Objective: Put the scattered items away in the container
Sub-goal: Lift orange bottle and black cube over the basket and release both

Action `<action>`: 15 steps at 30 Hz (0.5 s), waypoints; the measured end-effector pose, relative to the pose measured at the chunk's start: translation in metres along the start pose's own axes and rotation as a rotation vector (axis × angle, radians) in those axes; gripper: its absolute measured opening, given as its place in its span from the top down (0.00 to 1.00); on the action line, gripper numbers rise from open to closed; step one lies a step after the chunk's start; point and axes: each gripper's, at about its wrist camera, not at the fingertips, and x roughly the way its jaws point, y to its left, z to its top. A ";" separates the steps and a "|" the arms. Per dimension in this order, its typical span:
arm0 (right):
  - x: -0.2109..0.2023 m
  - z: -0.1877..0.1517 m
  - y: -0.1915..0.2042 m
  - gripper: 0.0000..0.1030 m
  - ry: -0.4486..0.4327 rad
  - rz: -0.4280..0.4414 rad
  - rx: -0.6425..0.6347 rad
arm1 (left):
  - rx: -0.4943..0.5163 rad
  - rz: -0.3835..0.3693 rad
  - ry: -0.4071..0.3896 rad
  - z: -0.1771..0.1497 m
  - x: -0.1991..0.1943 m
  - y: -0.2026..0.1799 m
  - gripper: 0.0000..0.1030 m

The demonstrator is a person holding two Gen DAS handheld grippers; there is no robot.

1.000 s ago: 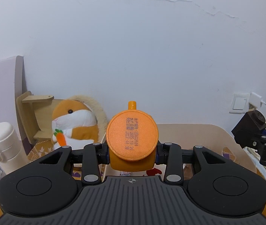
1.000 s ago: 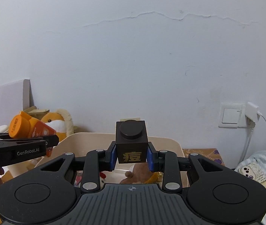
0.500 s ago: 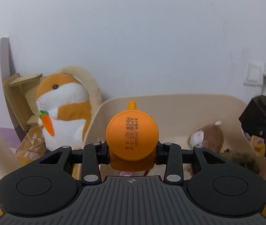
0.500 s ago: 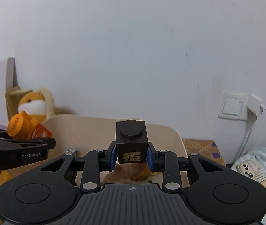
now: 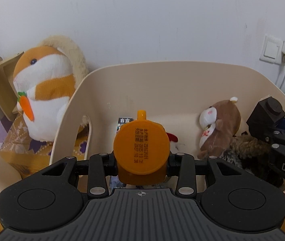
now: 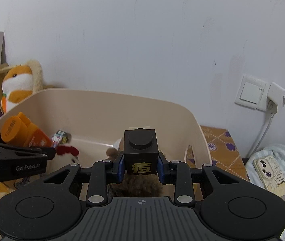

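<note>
Over the near rim of the beige container (image 5: 174, 68) we hold two things at once. Our left gripper (image 5: 141, 161) is clenched on an orange bottle (image 5: 141, 150); its flat round base with printed date lines faces the camera, and its long axis runs away from us toward the far wall, with the small orange spout tip showing above the base at the far end. Our right gripper (image 6: 141, 167) is clamped on a black block (image 6: 141, 150), upright, with a round stud on top and a gold character on its near face, held between blue pads. Inside the container lie a brown plush toy (image 5: 220, 126) on the right, a dark furry item (image 5: 249, 148) nearer us, a red-and-white piece (image 5: 173, 138) and a small patterned box (image 6: 61, 137) toward the left. From the right wrist we see the bottle side-on, tilted, its base up and to the left, which the left wrist view hides; that view also shows a phone (image 6: 273, 176) on pale bedding at the right. Only the left wrist view shows the full hamster plush (image 5: 43, 88) with its carrot, standing outside the container's left wall.
</note>
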 end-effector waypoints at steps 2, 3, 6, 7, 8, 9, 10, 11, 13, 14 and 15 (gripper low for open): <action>0.001 -0.002 0.001 0.72 0.012 0.001 0.002 | 0.002 -0.011 0.008 -0.002 0.000 0.000 0.62; 0.002 -0.003 0.001 0.71 0.018 0.001 0.004 | 0.005 -0.015 0.003 -0.002 -0.001 0.001 0.62; -0.003 -0.005 0.000 0.59 0.015 0.003 0.007 | 0.032 -0.016 -0.023 -0.004 -0.009 -0.002 0.52; -0.006 -0.006 -0.001 0.59 0.009 0.005 0.009 | 0.041 -0.018 -0.035 -0.005 -0.014 -0.003 0.44; -0.009 -0.006 -0.002 0.57 0.003 0.003 0.012 | 0.047 -0.021 -0.048 -0.005 -0.018 -0.004 0.38; -0.012 -0.006 -0.003 0.52 -0.005 -0.001 0.014 | 0.051 -0.021 -0.064 -0.007 -0.024 -0.005 0.36; -0.017 -0.007 -0.003 0.48 -0.017 -0.005 0.017 | 0.052 -0.021 -0.080 -0.008 -0.031 -0.006 0.32; -0.023 -0.008 -0.004 0.41 -0.032 -0.008 0.025 | 0.053 -0.021 -0.096 -0.010 -0.037 -0.007 0.28; -0.037 -0.012 -0.006 0.35 -0.074 -0.002 0.059 | 0.043 -0.027 -0.129 -0.016 -0.051 -0.007 0.25; -0.044 -0.015 -0.007 0.33 -0.092 0.005 0.078 | 0.036 -0.031 -0.145 -0.021 -0.060 -0.006 0.23; -0.051 -0.019 -0.007 0.30 -0.109 0.010 0.097 | 0.029 -0.036 -0.162 -0.025 -0.065 -0.002 0.23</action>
